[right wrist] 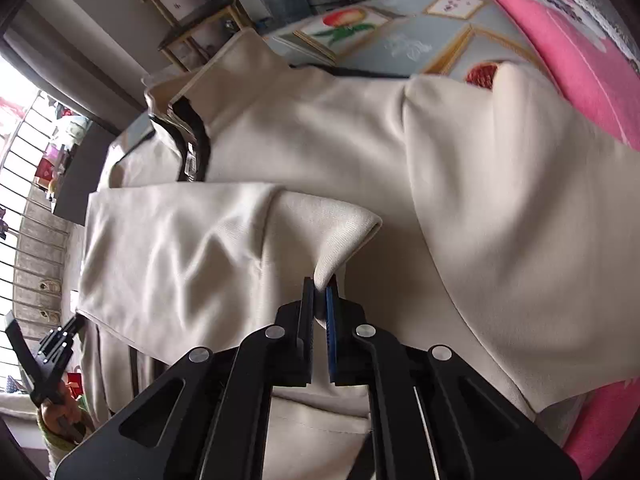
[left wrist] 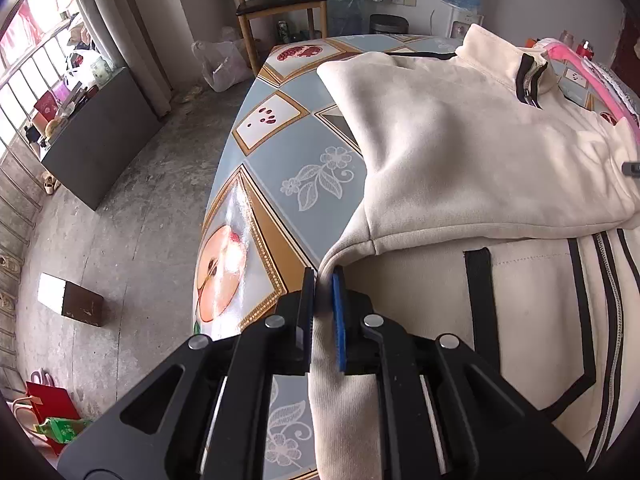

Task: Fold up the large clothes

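- The left gripper has its jaws nearly together, clamped on a fold of the cream jacket; the cloth runs down between the two fingers toward the bottom of the left wrist view.
- The right gripper is likewise pinched tight on the jacket, gripping a ribbed cuff edge (the knit texture shows just above the fingertips, at centre frame).
- Only the left wrist view shows the table with its fruit-and-flower patterned cover, the concrete floor at left, the wooden chair at the top, and the jacket's black-trimmed zip running down the right side.
- Only the right wrist view shows the pink cloth along the right edge, beside and partly under the jacket, and the other gripper, seen small at lower left.
- The jacket lies spread on the table, filling the centre and right of the left view; a sleeve is folded across its body just above the fingertips, the collar at upper right.
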`<state>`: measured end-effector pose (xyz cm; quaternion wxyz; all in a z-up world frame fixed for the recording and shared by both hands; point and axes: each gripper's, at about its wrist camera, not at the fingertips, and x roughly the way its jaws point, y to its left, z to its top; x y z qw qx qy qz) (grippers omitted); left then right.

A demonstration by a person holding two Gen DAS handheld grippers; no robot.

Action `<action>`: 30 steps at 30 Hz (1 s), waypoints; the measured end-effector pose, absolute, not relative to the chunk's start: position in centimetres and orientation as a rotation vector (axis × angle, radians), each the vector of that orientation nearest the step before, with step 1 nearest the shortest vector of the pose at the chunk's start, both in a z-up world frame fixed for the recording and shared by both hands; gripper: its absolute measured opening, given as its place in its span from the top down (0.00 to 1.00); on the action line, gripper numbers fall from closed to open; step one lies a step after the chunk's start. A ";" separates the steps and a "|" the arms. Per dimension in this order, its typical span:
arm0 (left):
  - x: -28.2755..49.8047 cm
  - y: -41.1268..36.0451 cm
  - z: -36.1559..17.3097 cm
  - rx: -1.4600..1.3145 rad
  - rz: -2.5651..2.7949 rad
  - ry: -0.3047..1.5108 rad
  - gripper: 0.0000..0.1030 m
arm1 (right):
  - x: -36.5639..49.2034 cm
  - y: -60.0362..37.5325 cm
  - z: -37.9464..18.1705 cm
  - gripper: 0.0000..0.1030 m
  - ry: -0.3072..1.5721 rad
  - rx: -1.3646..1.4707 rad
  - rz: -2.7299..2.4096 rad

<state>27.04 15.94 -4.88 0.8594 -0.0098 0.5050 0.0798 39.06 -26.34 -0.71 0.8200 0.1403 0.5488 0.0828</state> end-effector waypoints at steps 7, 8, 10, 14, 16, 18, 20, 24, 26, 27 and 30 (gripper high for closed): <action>26.1 15.6 -4.5 -0.012 0.152 1.070 0.90 | 36.5 -27.1 10.8 0.95 0.885 0.324 0.263; 25.9 15.6 -4.5 -0.009 0.151 1.071 0.90 | 36.5 -27.8 9.7 0.95 0.920 0.329 0.231; 25.8 15.6 -4.7 -0.005 0.152 1.077 0.90 | 36.9 -29.7 5.8 0.95 1.037 0.379 0.173; 25.6 15.5 -4.8 0.005 0.140 1.076 0.90 | 37.6 -32.1 -2.0 0.95 1.194 0.419 0.060; 25.6 15.5 -4.8 0.014 0.138 1.076 0.90 | 37.7 -32.0 -3.2 0.95 1.175 0.399 0.049; 25.4 15.6 -4.6 0.011 0.130 1.074 0.90 | 37.9 -31.5 -3.1 0.95 1.138 0.347 0.048; 25.0 15.9 -4.2 -0.012 0.115 1.067 0.90 | 37.8 -31.1 -2.4 0.91 1.117 0.253 -0.008; 22.7 16.9 -2.0 -0.072 0.091 1.035 0.85 | 36.3 -30.0 0.6 0.69 1.046 0.116 -0.021; 22.2 17.3 -0.7 -0.084 0.089 1.017 0.67 | 35.4 -29.0 1.7 0.55 1.004 0.072 0.022; 22.3 17.3 0.0 -0.084 0.092 1.007 0.63 | 35.2 -28.2 1.9 0.54 1.000 0.056 0.046; 23.4 16.4 1.7 -0.070 0.082 0.984 0.52 | 35.0 -25.8 0.3 0.54 1.040 0.026 0.112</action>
